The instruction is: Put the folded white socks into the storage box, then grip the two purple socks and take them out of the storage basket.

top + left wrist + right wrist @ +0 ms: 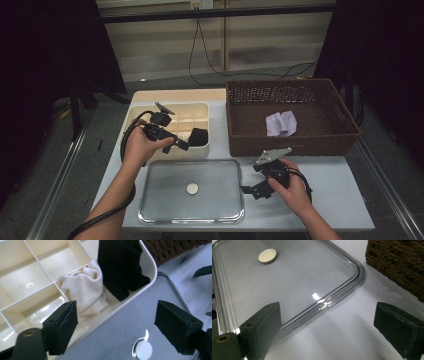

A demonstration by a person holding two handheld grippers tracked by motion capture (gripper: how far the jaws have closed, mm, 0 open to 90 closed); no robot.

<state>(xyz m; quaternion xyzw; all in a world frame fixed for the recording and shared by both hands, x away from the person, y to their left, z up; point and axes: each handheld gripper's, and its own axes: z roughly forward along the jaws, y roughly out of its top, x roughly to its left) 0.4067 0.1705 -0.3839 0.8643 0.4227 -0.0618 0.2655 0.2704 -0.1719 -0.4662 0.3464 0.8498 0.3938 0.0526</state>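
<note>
A cream divided box (200,105) stands at the table's back left. In the left gripper view a rolled white sock (85,290) and a black sock (120,265) lie in compartments by its rim (150,267). My left gripper (181,144) hovers over the box's front right corner, jaws open and nothing between them (116,322). A clear flat lid (165,200) with a round white disc (192,188) lies in front of the box. Just right of the lid's corner (299,277) my right gripper (247,190) is held low, open and empty (327,325).
A brown wicker basket (292,145) stands at the back right with a pale crumpled cloth (281,123) inside. Its woven wall (397,262) is close to the right gripper. Bare table lies right of the lid. Cables trail from both grippers.
</note>
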